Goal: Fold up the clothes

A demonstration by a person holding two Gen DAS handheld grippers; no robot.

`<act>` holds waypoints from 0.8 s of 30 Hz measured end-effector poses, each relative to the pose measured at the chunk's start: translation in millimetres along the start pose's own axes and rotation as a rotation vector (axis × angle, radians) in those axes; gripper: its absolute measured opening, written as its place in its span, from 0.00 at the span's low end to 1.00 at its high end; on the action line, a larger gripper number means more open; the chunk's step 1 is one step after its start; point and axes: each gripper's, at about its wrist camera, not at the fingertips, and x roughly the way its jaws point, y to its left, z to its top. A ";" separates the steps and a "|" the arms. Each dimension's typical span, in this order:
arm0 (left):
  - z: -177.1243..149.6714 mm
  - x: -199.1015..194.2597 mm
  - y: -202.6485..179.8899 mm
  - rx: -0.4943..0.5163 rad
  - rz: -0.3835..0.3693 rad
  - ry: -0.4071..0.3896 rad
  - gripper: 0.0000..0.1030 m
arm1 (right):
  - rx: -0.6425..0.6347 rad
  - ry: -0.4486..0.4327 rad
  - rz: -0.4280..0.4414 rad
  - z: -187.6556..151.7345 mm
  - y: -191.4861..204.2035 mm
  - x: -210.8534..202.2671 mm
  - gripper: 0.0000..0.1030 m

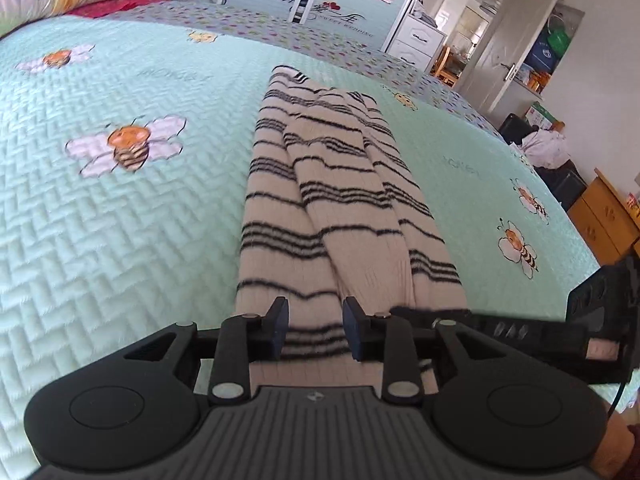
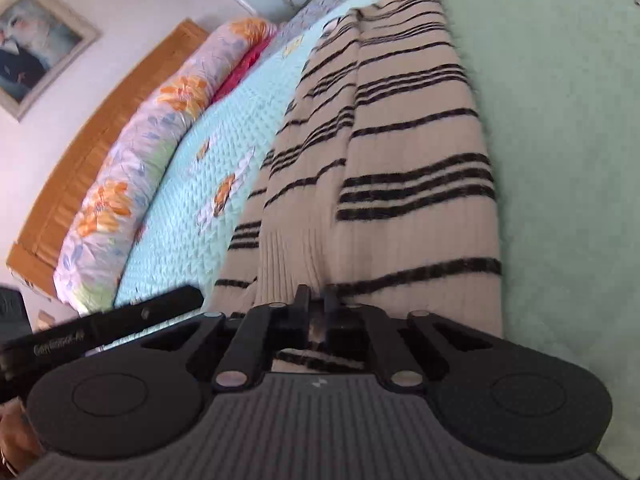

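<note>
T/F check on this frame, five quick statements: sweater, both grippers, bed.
1. The striped sweater lies folded into a long narrow strip on the quilt. True.
2. The left gripper is clamped shut on the sweater. False: its jaws stand apart, with the near end of the sweater showing between them.
3. The right gripper has its jaws nearly together at the sweater's near edge. True; fabric shows in the narrow gap.
4. The quilt is plain white. False: it is pale green with bee prints.
5. A floral pillow lies along the wooden headboard. True.
</note>
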 end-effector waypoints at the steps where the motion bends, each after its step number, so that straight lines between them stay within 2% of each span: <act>1: -3.9 -3.6 1.6 -0.012 -0.008 -0.003 0.32 | 0.017 -0.016 0.026 0.5 2.0 -9.9 0.12; 4: -9.0 -5.7 4.4 -0.047 -0.030 -0.006 0.32 | -0.031 -0.087 0.060 4.0 16.4 -40.9 0.12; 7: -2.3 2.2 -1.4 -0.079 -0.076 -0.002 0.32 | -0.021 -0.114 0.084 11.8 21.5 -52.6 0.12; 9: 5.7 5.6 -11.1 -0.074 -0.123 -0.028 0.32 | -0.021 -0.134 0.059 15.0 21.8 -52.4 0.12; 12: 17.6 17.9 -18.0 -0.099 -0.205 -0.051 0.32 | 0.044 -0.125 0.076 17.6 12.5 -43.7 0.12; 14: 20.2 38.5 -16.4 -0.118 -0.185 -0.001 0.32 | 0.052 -0.116 0.059 17.6 8.9 -33.5 0.12; 17: 14.2 72.3 -11.8 -0.114 -0.107 0.120 0.23 | 0.083 -0.072 0.023 12.7 -2.5 -11.2 0.12; 18: 11.3 76.6 -9.5 -0.110 -0.101 0.127 0.22 | 0.098 -0.050 -0.001 10.3 -8.4 -3.4 0.10; 19: 12.1 76.4 -7.5 -0.119 -0.107 0.127 0.22 | 0.124 -0.030 0.004 7.4 -14.2 1.2 0.03; 20: 14.9 76.0 -6.0 -0.135 -0.109 0.138 0.22 | 0.151 -0.010 0.012 4.4 -19.9 5.4 0.00; 24: 16.3 68.6 -7.7 -0.128 -0.110 0.136 0.22 | 0.126 -0.007 0.027 8.8 -13.8 -2.3 0.06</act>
